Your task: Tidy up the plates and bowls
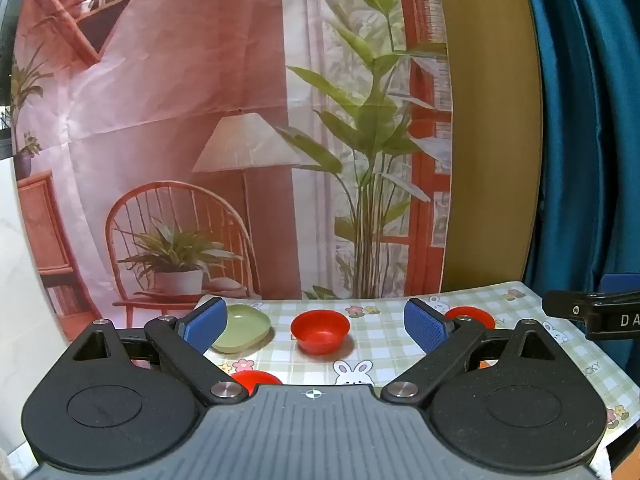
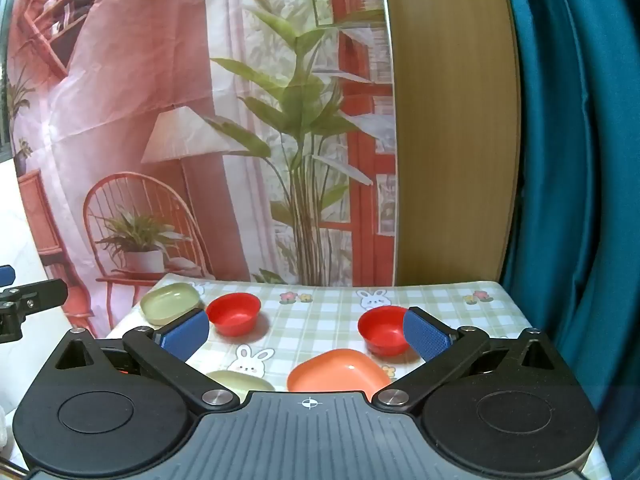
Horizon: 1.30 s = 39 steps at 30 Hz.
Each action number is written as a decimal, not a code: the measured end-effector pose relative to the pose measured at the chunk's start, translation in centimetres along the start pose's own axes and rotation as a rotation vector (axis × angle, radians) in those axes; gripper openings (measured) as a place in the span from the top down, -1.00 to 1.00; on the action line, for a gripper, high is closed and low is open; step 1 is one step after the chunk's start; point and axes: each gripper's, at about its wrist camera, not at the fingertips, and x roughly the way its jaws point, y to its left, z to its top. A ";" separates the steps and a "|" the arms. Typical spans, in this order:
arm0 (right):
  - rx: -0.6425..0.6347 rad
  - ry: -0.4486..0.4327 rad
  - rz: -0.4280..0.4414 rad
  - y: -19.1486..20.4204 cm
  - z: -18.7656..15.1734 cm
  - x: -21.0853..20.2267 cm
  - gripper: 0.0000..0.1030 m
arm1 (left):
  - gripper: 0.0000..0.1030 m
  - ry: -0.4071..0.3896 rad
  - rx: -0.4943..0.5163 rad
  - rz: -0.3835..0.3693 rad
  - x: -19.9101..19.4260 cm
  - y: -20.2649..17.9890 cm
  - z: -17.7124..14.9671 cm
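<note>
In the left wrist view my left gripper (image 1: 316,326) is open and empty above the table's near edge. Ahead of it stands a red bowl (image 1: 320,330), a green plate (image 1: 242,328) at its left, another red bowl (image 1: 470,316) behind the right finger, and a red bowl (image 1: 256,380) partly hidden below. In the right wrist view my right gripper (image 2: 306,336) is open and empty. Before it lie an orange plate (image 2: 338,372), a red bowl (image 2: 382,330) by the right finger, a red bowl (image 2: 234,314), a green plate (image 2: 170,302) at the far left and a green plate (image 2: 240,382) half hidden.
The table carries a green checked cloth with rabbits (image 2: 320,320). A printed room backdrop (image 1: 240,140) hangs behind it, with a wooden panel (image 2: 452,120) and a teal curtain (image 2: 580,160) to the right. The other gripper shows at the edge of each view (image 1: 600,316).
</note>
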 end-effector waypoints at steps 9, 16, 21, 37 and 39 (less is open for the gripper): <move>0.008 0.008 -0.003 -0.1 0.2 -0.1 -0.99 | -0.88 0.000 -0.009 0.010 -0.1 -0.2 0.0; 0.012 0.006 -0.002 -0.3 -0.1 -0.1 -1.00 | -0.88 0.002 -0.012 0.007 -0.3 0.0 0.0; 0.012 0.008 -0.003 -0.2 0.0 -0.1 -1.00 | -0.88 0.006 -0.013 0.007 -0.2 0.1 -0.1; 0.013 0.010 -0.005 -0.1 0.0 -0.1 -1.00 | -0.88 0.007 -0.012 0.006 -0.1 0.1 -0.1; 0.013 0.011 -0.004 -0.2 0.0 -0.1 -1.00 | -0.88 0.008 -0.012 0.006 -0.1 0.2 -0.2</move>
